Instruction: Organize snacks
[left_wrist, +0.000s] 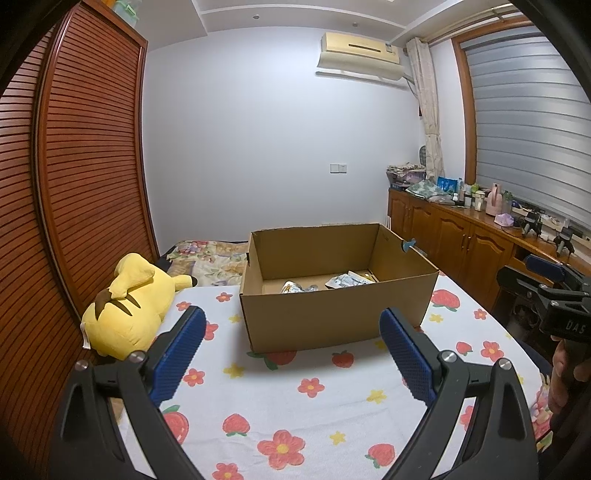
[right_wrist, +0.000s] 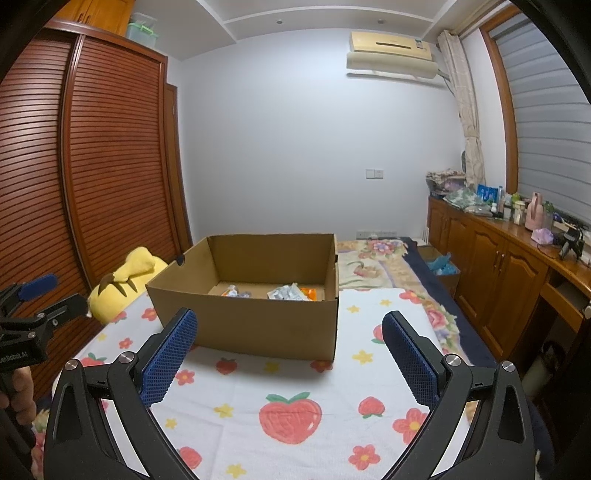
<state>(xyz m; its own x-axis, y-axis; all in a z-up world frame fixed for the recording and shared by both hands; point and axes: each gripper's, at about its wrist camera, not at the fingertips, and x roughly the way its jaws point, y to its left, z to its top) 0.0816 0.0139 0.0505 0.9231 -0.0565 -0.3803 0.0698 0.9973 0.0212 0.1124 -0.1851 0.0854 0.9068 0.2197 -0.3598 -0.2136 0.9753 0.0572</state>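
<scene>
We see bed cloth (left_wrist: 295, 398) white, strawberry and flower print; cardboard box (left_wrist: 332, 317) open, centre, snack packets (left_wrist: 347, 281) on its floor. Our left gripper (left_wrist: 291, 354) and right gripper (right_wrist: 290, 356) both spread, holding nothing, near side of box. Yellow plush (left_wrist: 125, 314) left, by slatted wardrobe (left_wrist: 85, 177). Wooden cabinets (right_wrist: 495, 273) right; air conditioner (right_wrist: 391, 55) on far wall

Fruit-print cloth (left_wrist: 295, 406) on bed, bearing cardboard box (left_wrist: 332, 314), yellow plush (left_wrist: 125, 314).

Open brown cardboard box (left_wrist: 332, 317) upright on strawberry-print cloth; silvery, white, orange snack packets (right_wrist: 291, 292) on its floor
</scene>
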